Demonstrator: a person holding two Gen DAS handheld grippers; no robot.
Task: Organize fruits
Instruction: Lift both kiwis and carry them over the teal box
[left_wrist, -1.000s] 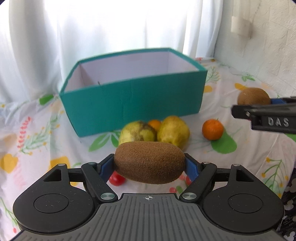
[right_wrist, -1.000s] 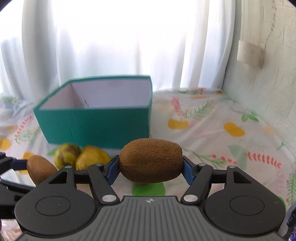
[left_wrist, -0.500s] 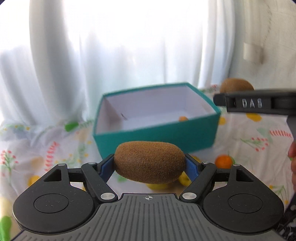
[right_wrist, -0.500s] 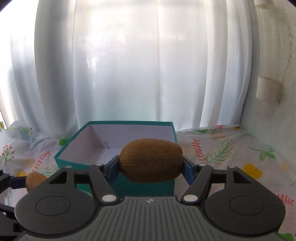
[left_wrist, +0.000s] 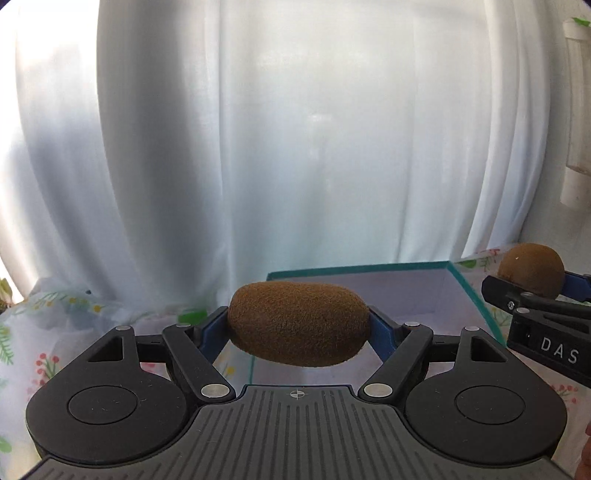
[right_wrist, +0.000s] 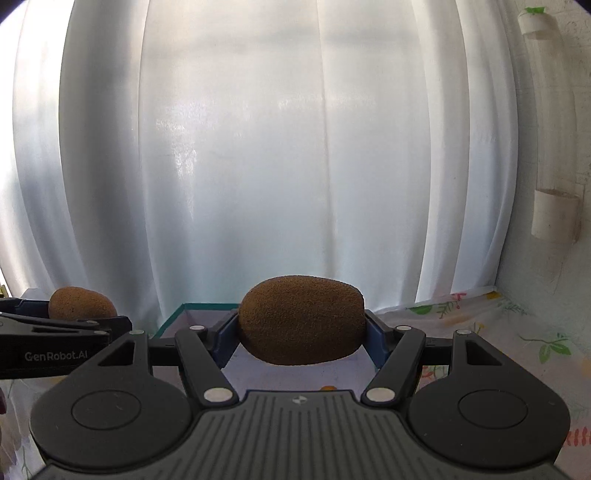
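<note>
My left gripper (left_wrist: 298, 325) is shut on a brown kiwi (left_wrist: 298, 323), held in the air above the near left part of the teal box (left_wrist: 476, 295). My right gripper (right_wrist: 301, 321) is shut on a second kiwi (right_wrist: 301, 319), over the same teal box (right_wrist: 173, 319), whose white inside shows below the fruit. The right gripper's kiwi also shows at the right of the left wrist view (left_wrist: 531, 269). The left gripper's kiwi shows at the left of the right wrist view (right_wrist: 82, 303). A small orange fruit (right_wrist: 328, 388) lies inside the box.
White curtains (left_wrist: 258, 147) hang close behind the box. A floral tablecloth (right_wrist: 498, 332) covers the table. A white wall with a pipe fitting (right_wrist: 556, 214) stands on the right.
Both grippers have risen and moved forward over the box, each still holding its kiwi. The fruits lying on the table have dropped out of view.
</note>
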